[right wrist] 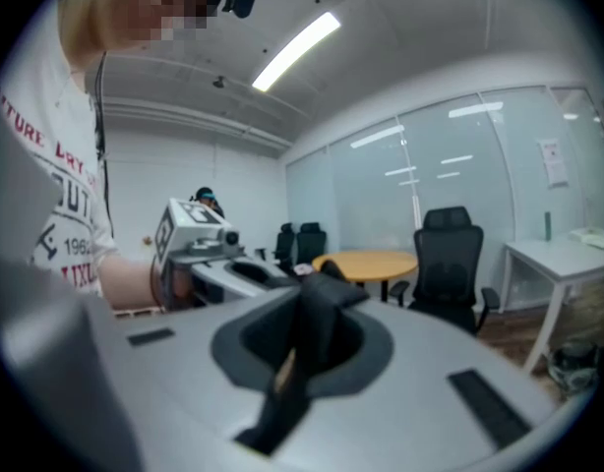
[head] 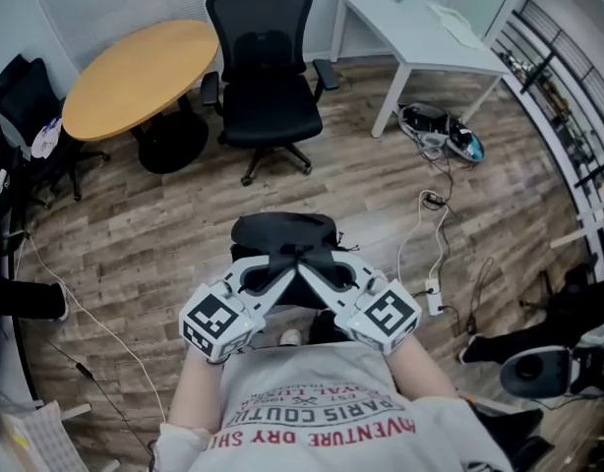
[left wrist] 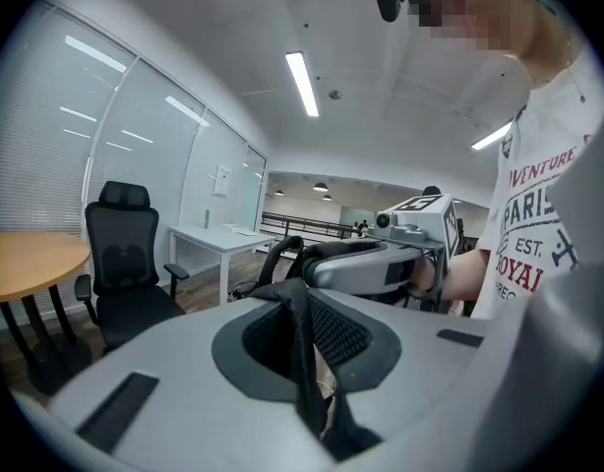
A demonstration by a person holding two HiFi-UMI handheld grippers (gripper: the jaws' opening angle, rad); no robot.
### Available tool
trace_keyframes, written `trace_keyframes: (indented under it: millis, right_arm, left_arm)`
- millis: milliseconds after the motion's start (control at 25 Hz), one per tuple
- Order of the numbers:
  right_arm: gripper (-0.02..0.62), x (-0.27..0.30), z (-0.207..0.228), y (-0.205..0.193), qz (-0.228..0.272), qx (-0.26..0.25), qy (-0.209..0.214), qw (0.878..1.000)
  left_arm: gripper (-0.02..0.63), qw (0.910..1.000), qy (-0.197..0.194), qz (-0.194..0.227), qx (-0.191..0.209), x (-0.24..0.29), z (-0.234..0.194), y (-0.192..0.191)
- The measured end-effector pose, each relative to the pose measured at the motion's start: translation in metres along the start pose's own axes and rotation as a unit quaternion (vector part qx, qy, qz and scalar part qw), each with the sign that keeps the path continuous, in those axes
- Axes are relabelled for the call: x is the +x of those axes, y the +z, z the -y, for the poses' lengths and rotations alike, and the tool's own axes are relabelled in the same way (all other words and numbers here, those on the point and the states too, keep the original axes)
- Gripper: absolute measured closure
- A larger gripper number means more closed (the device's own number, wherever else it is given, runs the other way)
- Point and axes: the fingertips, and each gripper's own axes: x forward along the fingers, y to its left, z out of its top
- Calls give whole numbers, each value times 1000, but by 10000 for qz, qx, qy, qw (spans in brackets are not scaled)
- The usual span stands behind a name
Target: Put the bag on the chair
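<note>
above the wood floor (head: 135, 254) hangs a soft black bag (head: 282, 230).

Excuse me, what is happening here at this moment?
A person holds a black fabric bag in the air with two grey hand-held grippers. The left gripper and the right gripper each have their jaws shut on the bag's fabric. The black mesh office chair stands ahead on the wooden floor; the bag is not on it yet.
</note>
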Motion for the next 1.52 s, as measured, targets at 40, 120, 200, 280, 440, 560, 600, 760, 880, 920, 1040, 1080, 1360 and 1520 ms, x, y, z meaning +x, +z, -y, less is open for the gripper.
trace_keyframes:
  millis: [40, 120, 200, 280, 440, 560, 600, 760, 880, 920, 1040, 1080, 1360, 1520]
  right_arm:
    - [557, 5, 8, 1, 5, 13, 38, 10000]
    - [557, 17, 26, 4, 28, 15, 116, 9999]
    - [557, 30, 46, 4, 43, 18, 200, 9998]
    - [557, 42, 69, 4, 11, -3, 340, 9994]
    - [557, 65, 122, 12, -85, -166, 750, 9970]
    - [557, 79, 161, 21, -108, -325, 1031, 9941]
    - [557, 83, 173, 24, -94, -373, 1114, 9930]
    - [557, 102, 222, 37, -101, -475, 1346, 9897]
    - [557, 114, 253, 46, -95, -395, 1430, 9889]
    - [557, 118, 263, 48, -83, -380, 1416, 9892]
    - [557, 131, 292, 52, -74, -333, 1262, 9914]
    - [557, 138, 302, 53, -75, -311, 1197, 9923]
    - [557, 201, 361, 68, -143, -74, 730, 9972]
    - [557, 246, 384, 76, -189, -22, 478, 9987]
  left_arm:
    - [551, 10000, 47, 17, -1, 4, -8, 3]
    - [551, 9999, 163, 49, -21, 15, -29, 10]
    - [551, 9995, 296, 58, -83, 27, -50, 14]
    - [551, 9989, 439, 63, -156, 40, -72, 17]
    - [551, 9976, 660, 46, -219, 74, -118, 32]
    - [551, 9963, 804, 108, -267, 99, -150, 46]
    - [551, 9957, 866, 156, -280, 107, -161, 51]
    - [551, 9929, 1078, 391, -305, 135, -205, 70]
    - [551, 9917, 1142, 493, -318, 153, -233, 82]
    - [551, 9916, 1146, 505, -313, 159, -241, 85]
    - [551, 9922, 1115, 493, -266, 177, -267, 94]
    - [551, 9924, 1099, 490, -256, 183, -277, 96]
    - [551, 9954, 719, 607, -188, 203, -361, 114]
    - [551, 9977, 382, 510, -251, 202, -411, 119]
